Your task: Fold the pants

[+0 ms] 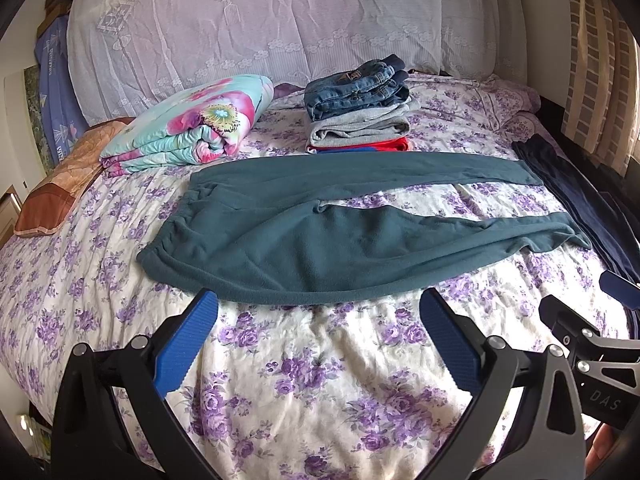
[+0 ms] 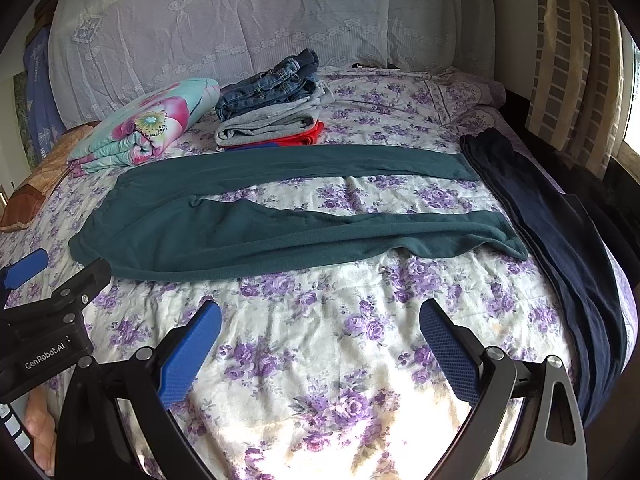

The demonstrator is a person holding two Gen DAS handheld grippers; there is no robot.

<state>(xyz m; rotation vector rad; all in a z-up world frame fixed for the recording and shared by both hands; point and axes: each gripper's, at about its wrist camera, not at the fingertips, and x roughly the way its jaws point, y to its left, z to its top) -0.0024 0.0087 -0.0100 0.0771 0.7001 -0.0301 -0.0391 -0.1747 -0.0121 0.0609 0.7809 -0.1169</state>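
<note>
Teal fleece pants (image 1: 304,236) lie spread flat on the floral bed, waistband at the left, both legs running right and apart; they also show in the right wrist view (image 2: 224,232). My left gripper (image 1: 318,300) is open and empty, hovering just in front of the near edge of the pants. My right gripper (image 2: 320,312) is open and empty over bare bedspread, a little short of the near leg. The right gripper's finger shows at the right edge of the left wrist view (image 1: 620,290); the left gripper shows at the left of the right wrist view (image 2: 52,280).
A stack of folded clothes (image 1: 360,112) with jeans on top sits behind the pants. A rolled floral quilt (image 1: 188,132) lies at the back left. Dark navy garments (image 2: 560,248) lie along the bed's right edge. A headboard cover (image 1: 280,20) stands behind.
</note>
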